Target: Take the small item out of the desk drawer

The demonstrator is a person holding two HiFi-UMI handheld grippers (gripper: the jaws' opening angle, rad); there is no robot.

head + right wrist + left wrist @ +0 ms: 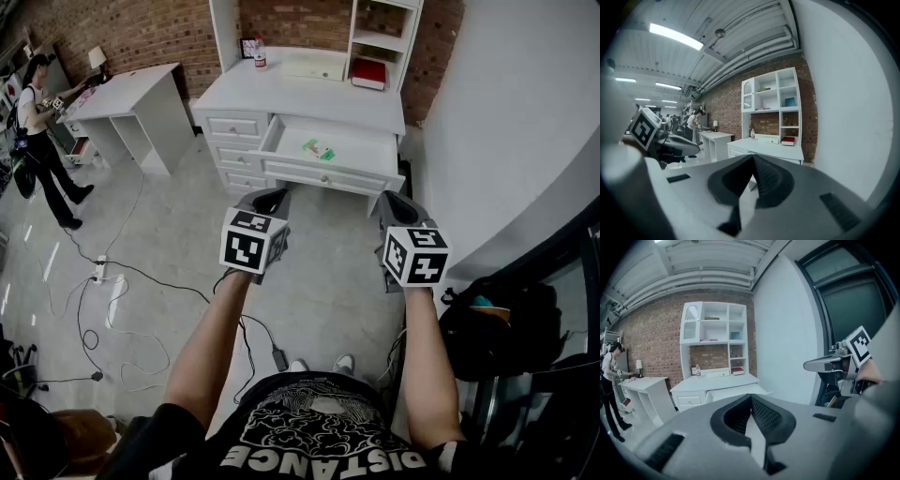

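The left gripper (269, 199) and the right gripper (400, 202) were held side by side above the floor (328, 281), near the person and well apart from the desk (300, 98). Both pointed toward the desk and slightly downward.

In the left gripper view, the two jaws of the left gripper met at their tips, with nothing between them. In the right gripper view, the right gripper's jaws were likewise closed tip to tip and empty.

The white desk stood against the far brick wall (150, 33). Its top right drawer (328, 176) was pulled out toward the person. The small item (319, 149), green and white, lay on the drawer bottom, left of centre. Neither gripper touched the drawer or the item.

A shelf unit (384, 42) stood on the desk top. A red book (368, 73) lay at the unit's right side, and a small bottle (260, 54) stood at its left side.

A second white desk (127, 98) stood at the far left, with a person (37, 141) standing beside it. Cables (112, 286) lay across the floor at the left. A black bag (487, 328) sat at the near right, beside the white wall (506, 122).
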